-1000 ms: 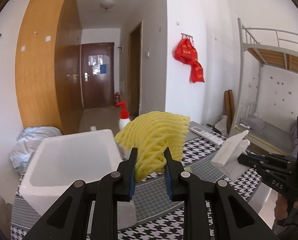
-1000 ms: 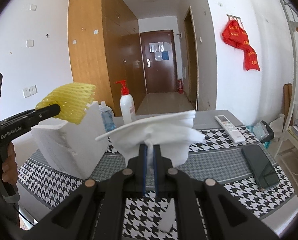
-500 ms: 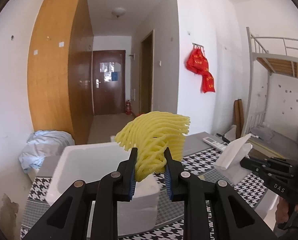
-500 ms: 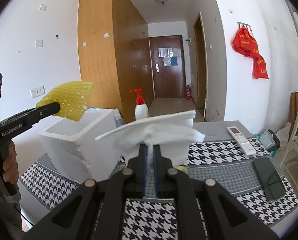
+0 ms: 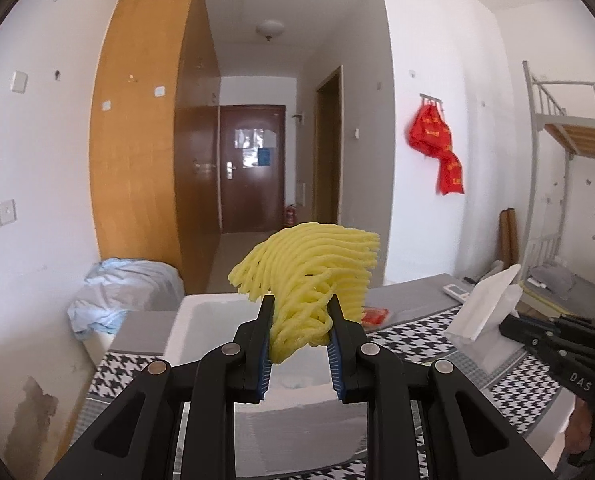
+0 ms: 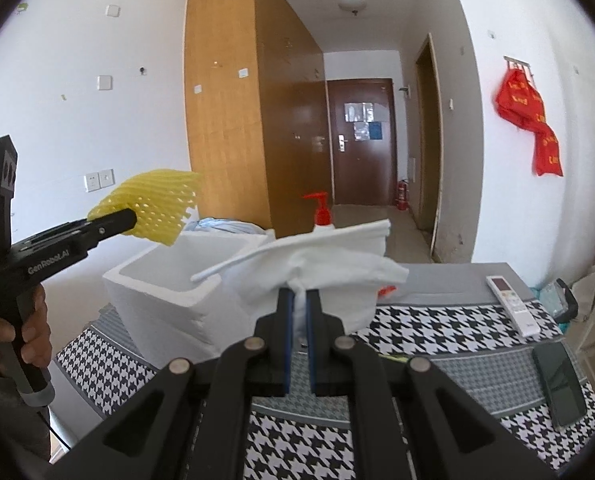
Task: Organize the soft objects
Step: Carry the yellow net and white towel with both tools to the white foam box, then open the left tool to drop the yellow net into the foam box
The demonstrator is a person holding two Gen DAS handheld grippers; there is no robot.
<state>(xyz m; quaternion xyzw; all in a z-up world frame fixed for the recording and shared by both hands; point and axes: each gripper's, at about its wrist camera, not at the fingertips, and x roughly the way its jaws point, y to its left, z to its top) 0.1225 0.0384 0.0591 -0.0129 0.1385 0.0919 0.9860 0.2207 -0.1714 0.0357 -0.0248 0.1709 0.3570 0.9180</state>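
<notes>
Both claws have lifted and carried their loads toward the white rectangular foam box (image 6: 181, 280), which now sits lower in each view than a second ago. That box stands open on the far left of the houndstooth-patterned worktop (image 6: 437, 328), and it reads as the likely place for the soft things.

Largest of the two loads, the white folded foam sheet (image 6: 329, 256) is pinched at one small tuck by the right claw (image 6: 299, 300), whose blades are clenched nearly flat together. So thin a hold could let the sheet slide free or flop sideways and catch on the box rim, landing half in, half out.

Smaller, the yellow foam fruit-net sleeve (image 5: 309, 272) is gripped by its lower end in the left claw (image 5: 299, 328), hanging above the box's near edge. Springy as it looks, it may bounce out on release. With both claws heading for one opening, they could also knock together.
</notes>
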